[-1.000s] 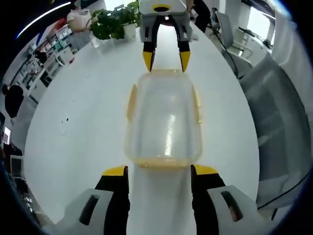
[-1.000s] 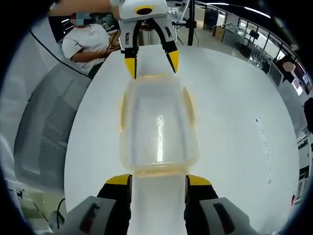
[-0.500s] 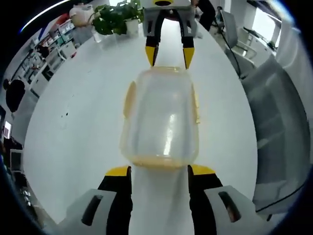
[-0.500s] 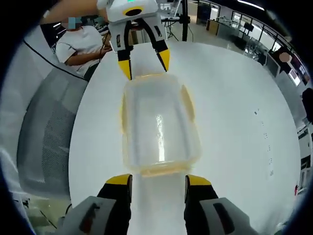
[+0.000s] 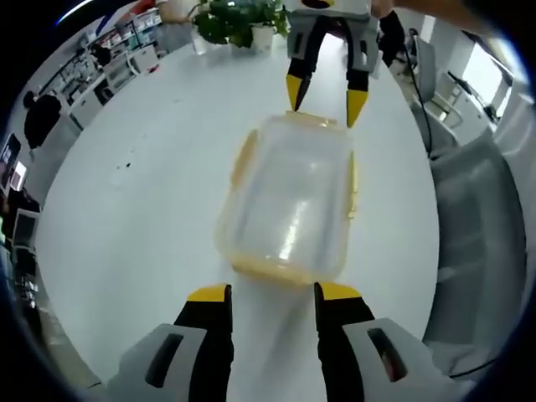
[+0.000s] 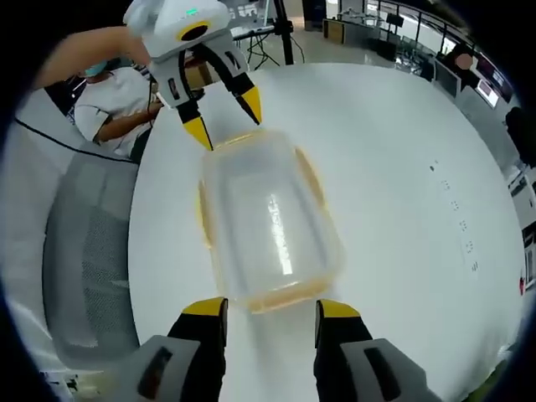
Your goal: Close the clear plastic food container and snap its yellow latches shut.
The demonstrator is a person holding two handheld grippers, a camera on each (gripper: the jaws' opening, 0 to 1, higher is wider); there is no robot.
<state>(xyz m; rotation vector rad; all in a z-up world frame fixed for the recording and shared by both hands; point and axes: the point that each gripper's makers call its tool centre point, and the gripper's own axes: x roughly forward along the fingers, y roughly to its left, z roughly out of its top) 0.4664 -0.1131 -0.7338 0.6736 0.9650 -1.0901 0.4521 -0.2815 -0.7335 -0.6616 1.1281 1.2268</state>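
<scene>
the left gripper (image 5: 270, 291) and right gripper (image 6: 268, 306) both stood with jaws apart, holding nothing. between them the clear container (image 5: 289, 199) lay mid-table (image 5: 126, 209), its lid on; whether its yellow latches (image 6: 308, 176) were snapped was unclear. beyond, a plant (image 5: 239, 18) stood cut off at the far edge.

A broad white oval counter (image 5: 151, 209) carries a potted green leafy plant (image 5: 239, 21) at its far end, grey mesh office chairs (image 6: 88, 251) stand beside it, and an open-plan office with desks lies beyond.
</scene>
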